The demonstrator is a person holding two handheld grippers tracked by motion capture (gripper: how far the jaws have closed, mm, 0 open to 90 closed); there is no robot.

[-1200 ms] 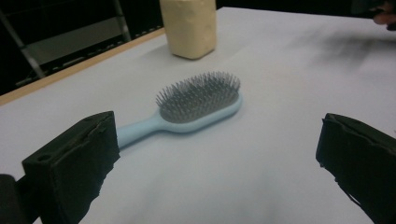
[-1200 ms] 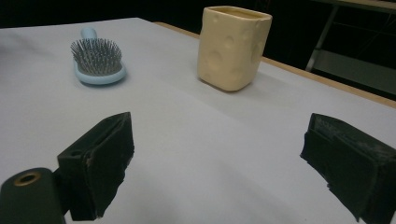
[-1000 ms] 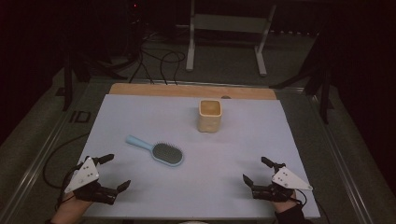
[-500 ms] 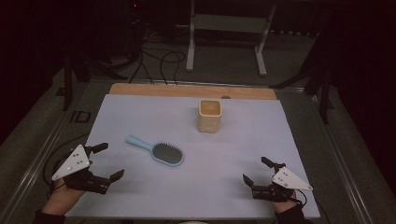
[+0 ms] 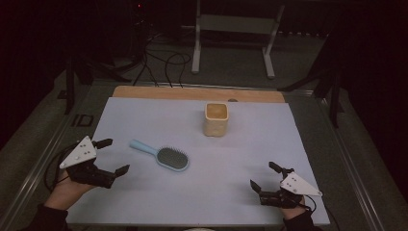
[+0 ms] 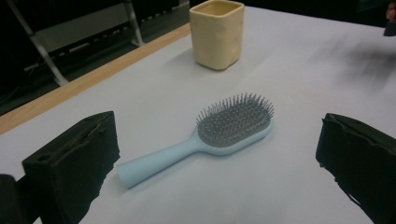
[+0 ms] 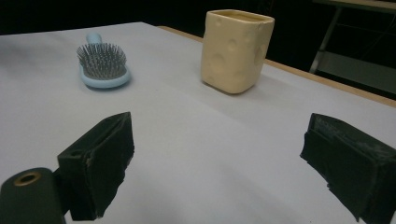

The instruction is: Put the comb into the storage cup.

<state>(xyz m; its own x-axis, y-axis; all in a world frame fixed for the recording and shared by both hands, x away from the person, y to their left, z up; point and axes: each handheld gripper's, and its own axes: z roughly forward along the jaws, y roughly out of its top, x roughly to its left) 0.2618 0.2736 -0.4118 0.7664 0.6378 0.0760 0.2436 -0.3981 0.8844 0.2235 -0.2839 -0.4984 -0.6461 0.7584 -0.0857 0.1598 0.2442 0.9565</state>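
At table centre-left, light-blue hairbrush (image 5: 164,155) lies bristles up, near left gripper (image 5: 108,158), jaws spread; right gripper (image 5: 263,176) spread, idle; I judge thin handle may skid if pinched off-centre

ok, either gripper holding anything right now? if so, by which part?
Nothing held. Left gripper is open, apart from the hairbrush; right gripper is open over bare table.
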